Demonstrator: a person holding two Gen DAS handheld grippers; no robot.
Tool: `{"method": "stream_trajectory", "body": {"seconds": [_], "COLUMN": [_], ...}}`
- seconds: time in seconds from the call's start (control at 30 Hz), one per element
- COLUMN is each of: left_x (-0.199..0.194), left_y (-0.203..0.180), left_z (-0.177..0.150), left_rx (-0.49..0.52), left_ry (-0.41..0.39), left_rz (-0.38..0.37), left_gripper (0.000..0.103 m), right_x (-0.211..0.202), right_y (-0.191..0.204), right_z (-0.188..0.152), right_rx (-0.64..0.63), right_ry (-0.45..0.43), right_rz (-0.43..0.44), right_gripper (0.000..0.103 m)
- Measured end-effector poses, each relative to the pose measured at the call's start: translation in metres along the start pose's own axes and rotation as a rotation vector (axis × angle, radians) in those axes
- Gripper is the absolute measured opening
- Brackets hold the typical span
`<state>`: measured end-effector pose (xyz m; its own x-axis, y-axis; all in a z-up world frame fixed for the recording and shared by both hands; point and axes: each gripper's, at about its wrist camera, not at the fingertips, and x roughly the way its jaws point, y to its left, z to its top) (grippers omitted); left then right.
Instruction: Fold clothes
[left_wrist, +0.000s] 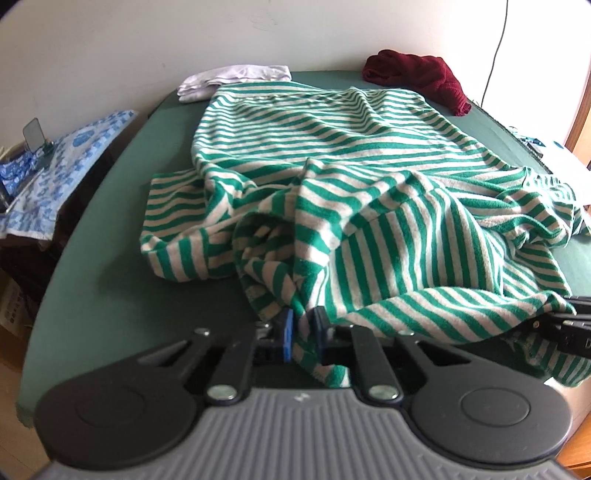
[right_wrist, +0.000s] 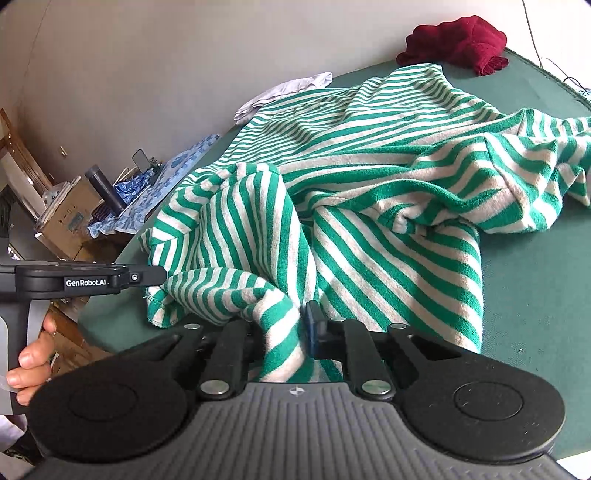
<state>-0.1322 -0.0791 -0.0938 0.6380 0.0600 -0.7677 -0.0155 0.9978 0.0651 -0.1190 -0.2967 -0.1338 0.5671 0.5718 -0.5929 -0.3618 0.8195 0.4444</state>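
Striped sweater (left_wrist: 332, 192) — green and cream, rumpled at its near end — lies across a green table (left_wrist: 92, 266), its near edge pinched by 2 grippers: the left gripper (left_wrist: 303, 328) is clamped on a bunched fold, the right gripper (right_wrist: 295, 332) likewise on the cloth beside it. Judging by the creases, the garment is being pulled flat before folding; next, both must draw the edge taut and apart. Beyond lie a white garment (left_wrist: 232, 79) and a maroon garment (left_wrist: 417, 79).

Home room, clothes (left_wrist: 417, 79) on green table (left_wrist: 110, 258), cardboard box (right_wrist: 70, 221)
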Motion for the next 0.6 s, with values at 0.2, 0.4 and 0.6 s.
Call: {"method": "stream_trajectory", "body": {"seconds": [0.2, 0.4, 0.6], "left_x": [-0.022, -0.032, 0.015], "left_y": [0.008, 0.003, -0.013], "left_z": [-0.017, -0.011, 0.008], "left_rx": [0.035, 0.044, 0.085], "left_ry": [0.017, -0.097, -0.073], "left_rz": [0.027, 0.072, 0.077], "left_gripper": [0.001, 0.088, 0.052], "right_x": [-0.008, -0.014, -0.016], "right_y": [-0.003, -0.003, -0.004], "right_z": [-0.001, -0.005, -0.006], "right_rx": [0.017, -0.059, -0.059], "right_ry": [0.046, 0.076, 0.07], "right_rz": [0.028, 0.056, 0.057], "right_gripper": [0.01, 0.007, 0.007]}}
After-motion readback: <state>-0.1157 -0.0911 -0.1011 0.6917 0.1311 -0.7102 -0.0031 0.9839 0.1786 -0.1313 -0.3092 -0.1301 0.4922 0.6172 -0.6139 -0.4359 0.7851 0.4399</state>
